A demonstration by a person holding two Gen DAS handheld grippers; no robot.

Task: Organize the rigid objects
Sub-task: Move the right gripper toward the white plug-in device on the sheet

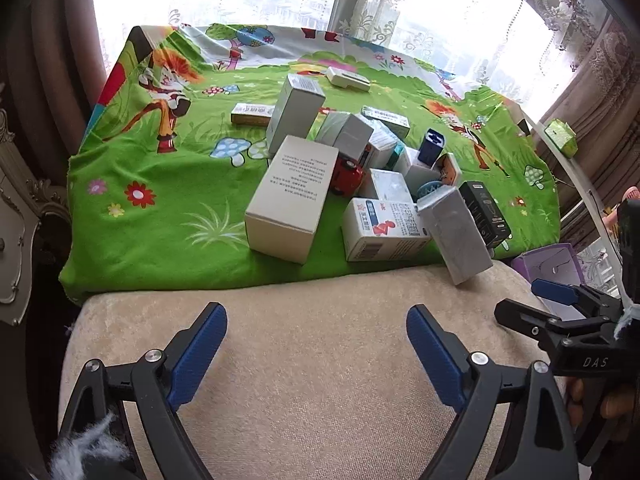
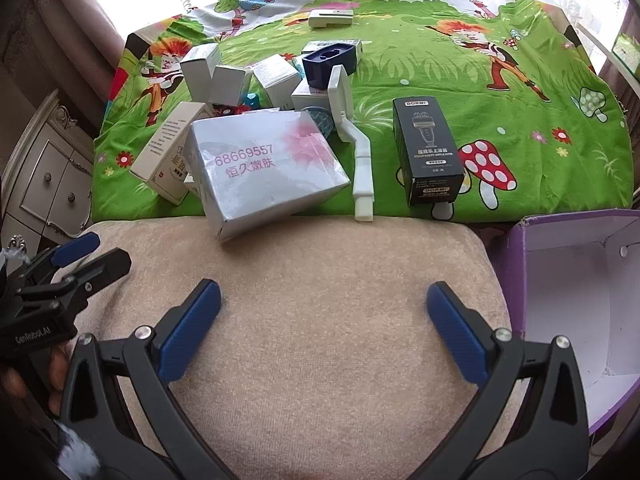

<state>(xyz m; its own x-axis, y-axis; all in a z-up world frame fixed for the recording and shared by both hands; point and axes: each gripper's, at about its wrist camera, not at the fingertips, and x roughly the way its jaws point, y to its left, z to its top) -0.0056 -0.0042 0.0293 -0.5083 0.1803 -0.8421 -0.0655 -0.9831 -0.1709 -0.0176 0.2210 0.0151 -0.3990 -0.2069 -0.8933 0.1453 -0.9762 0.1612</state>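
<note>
A pile of small boxes lies on a green cartoon cloth (image 1: 160, 208) (image 2: 520, 92). It includes a silver box with pink print (image 2: 264, 172) (image 1: 456, 232) at the cloth's near edge, a black DORMI box (image 2: 428, 152) (image 1: 484, 212), a white plastic bracket (image 2: 360, 160), a large white box (image 1: 292, 196), a red toy car (image 1: 346, 176) and a navy holder (image 2: 330, 58). My left gripper (image 1: 316, 340) is open and empty above the beige cushion (image 1: 304, 360). My right gripper (image 2: 324, 320) is open and empty above the same cushion (image 2: 320, 320).
An open purple box with a white inside (image 2: 580, 300) (image 1: 548, 264) stands right of the cushion. A white cabinet (image 2: 52, 176) is at the left. A white box (image 2: 330, 18) lies far back on the cloth. Curtains and a window are behind.
</note>
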